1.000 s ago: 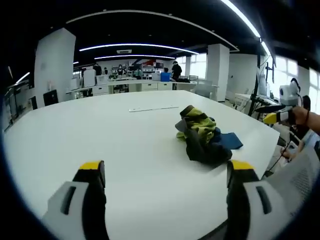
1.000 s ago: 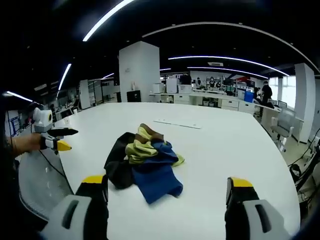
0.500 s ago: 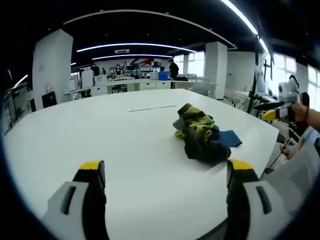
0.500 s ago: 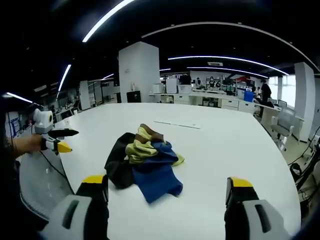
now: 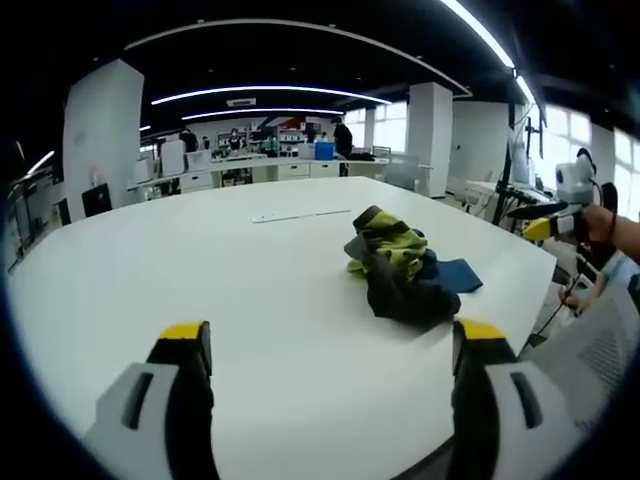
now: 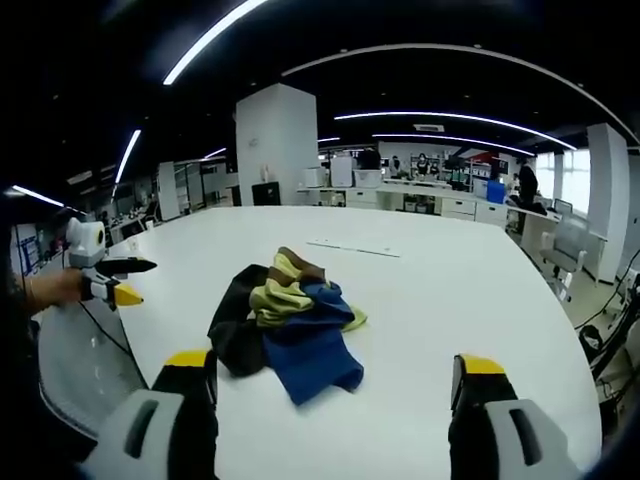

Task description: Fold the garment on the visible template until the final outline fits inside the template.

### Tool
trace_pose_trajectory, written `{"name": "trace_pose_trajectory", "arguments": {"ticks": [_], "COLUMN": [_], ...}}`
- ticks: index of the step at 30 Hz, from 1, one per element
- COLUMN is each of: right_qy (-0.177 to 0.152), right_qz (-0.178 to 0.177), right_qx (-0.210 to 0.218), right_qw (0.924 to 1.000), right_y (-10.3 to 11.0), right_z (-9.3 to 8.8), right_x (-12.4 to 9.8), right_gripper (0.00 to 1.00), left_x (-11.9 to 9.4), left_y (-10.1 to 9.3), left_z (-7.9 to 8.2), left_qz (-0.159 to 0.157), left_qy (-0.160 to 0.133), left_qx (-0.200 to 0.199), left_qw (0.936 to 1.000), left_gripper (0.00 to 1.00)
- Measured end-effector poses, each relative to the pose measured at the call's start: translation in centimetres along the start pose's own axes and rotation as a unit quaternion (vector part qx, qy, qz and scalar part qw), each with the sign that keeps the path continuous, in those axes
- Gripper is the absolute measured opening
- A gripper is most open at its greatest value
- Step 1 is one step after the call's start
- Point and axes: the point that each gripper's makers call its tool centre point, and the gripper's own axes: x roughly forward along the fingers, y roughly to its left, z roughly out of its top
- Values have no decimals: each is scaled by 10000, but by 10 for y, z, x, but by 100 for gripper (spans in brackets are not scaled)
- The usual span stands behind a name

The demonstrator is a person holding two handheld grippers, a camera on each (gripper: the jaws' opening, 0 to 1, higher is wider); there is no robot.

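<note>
One crumpled garment [image 5: 403, 270] of black, yellow-green and blue cloth lies heaped on the white table [image 5: 200, 270], near its edge. The left gripper [image 5: 325, 350] hangs over bare tabletop, jaws spread wide, empty. The right gripper [image 6: 325, 375], jaws equally wide, hovers just short of the heap, touching nothing.

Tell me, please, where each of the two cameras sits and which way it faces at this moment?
Left gripper view: rides the left gripper, jaws apart, looking across the white table at the crumpled garment; the right gripper shows at the right edge.
Right gripper view: rides the right gripper, jaws apart, facing the garment from the opposite side; the left gripper shows at left.
Shared: the garment, the table, the white strip.
</note>
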Motion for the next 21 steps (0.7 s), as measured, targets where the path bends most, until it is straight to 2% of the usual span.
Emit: {"name": "trace_pose_trajectory", "arguments": {"ticks": [10,17,21], "right_qy": [-34,-26,-131], "right_qz": [93,176,223], "right_qx": [15,-19,-74], "right_qw": [9999,9998,9996], "right_y": [1,4,5], "right_z": [1,1,8], "right_x": [2,4,6], "right_gripper": [97,96,94], "left_x": [-1,1,7], "left_y": [0,-5,-11], "left_z": [2,5,14], "left_qz": [60,-45,-201], "left_qy": [-15,-20,-62], "left_qx": [130,102,93], "left_qw": [9999,9999,9997], "left_gripper": [93,92,89]}}
